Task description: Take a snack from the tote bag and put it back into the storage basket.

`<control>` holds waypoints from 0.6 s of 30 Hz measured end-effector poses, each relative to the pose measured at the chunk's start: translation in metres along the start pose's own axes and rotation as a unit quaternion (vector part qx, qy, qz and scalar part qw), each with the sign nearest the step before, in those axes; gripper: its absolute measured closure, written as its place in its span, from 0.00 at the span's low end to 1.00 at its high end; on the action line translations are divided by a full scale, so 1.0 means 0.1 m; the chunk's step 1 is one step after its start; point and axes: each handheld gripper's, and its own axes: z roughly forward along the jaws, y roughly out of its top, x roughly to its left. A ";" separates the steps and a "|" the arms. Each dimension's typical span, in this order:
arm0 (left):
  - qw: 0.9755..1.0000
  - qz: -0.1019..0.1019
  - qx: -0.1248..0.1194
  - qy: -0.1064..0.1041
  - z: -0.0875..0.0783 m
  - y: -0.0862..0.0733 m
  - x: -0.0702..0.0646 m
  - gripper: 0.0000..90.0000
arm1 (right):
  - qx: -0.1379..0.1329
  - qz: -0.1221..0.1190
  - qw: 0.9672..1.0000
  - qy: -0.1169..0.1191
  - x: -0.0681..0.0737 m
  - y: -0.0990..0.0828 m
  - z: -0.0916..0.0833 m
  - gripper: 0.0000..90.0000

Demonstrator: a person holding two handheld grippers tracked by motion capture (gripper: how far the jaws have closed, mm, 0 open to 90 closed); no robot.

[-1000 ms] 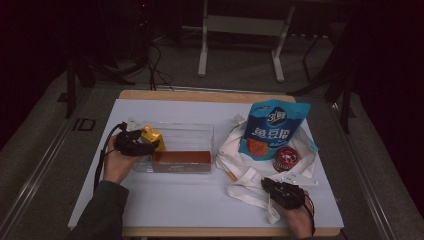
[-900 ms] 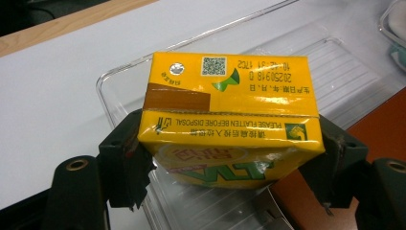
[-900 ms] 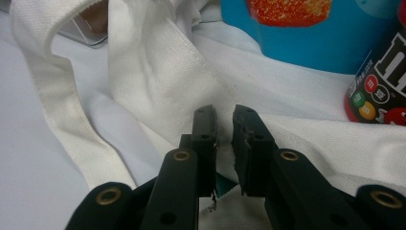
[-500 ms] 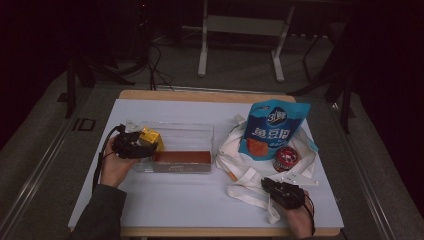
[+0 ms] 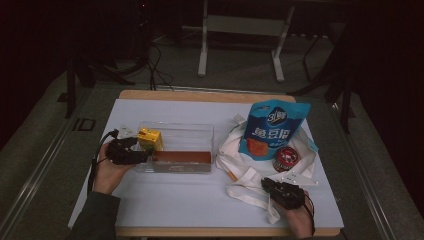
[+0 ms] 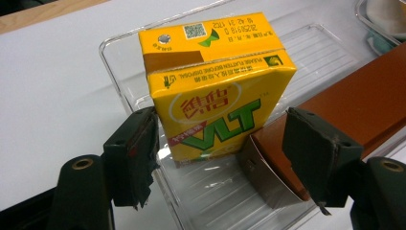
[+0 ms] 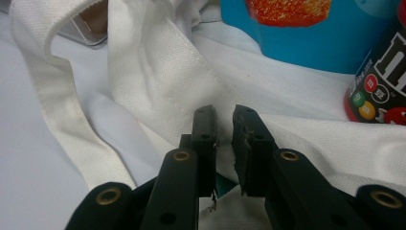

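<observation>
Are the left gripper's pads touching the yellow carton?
Apart: the left gripper view shows bare tray between the yellow carton and each pad of the left gripper.

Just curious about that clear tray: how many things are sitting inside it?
2. A yellow drink carton stands at the end of the clear tray nearest the left gripper; a brown box lies along its near wall. Nothing else shows through.

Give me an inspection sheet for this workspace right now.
Surface: white table, wooden edge.
Job's things: yellow VLT drink carton upright in clear tray, beside brown box.
Clutter: white tote bag, blue snack pouch, M&M's can.
Grippers: left gripper open, jaws just closing, carton between; right gripper on the tote fabric, jaws nearly shut.
Cables: black cable at left gripper.
Surroundings: dark floor, metal stand.
</observation>
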 end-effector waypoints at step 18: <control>1.000 0.009 -0.011 0.008 -0.06 -0.06 0.01 0.38 | 0.000 0.000 1.000 0.000 0.00 0.00 0.00 0.88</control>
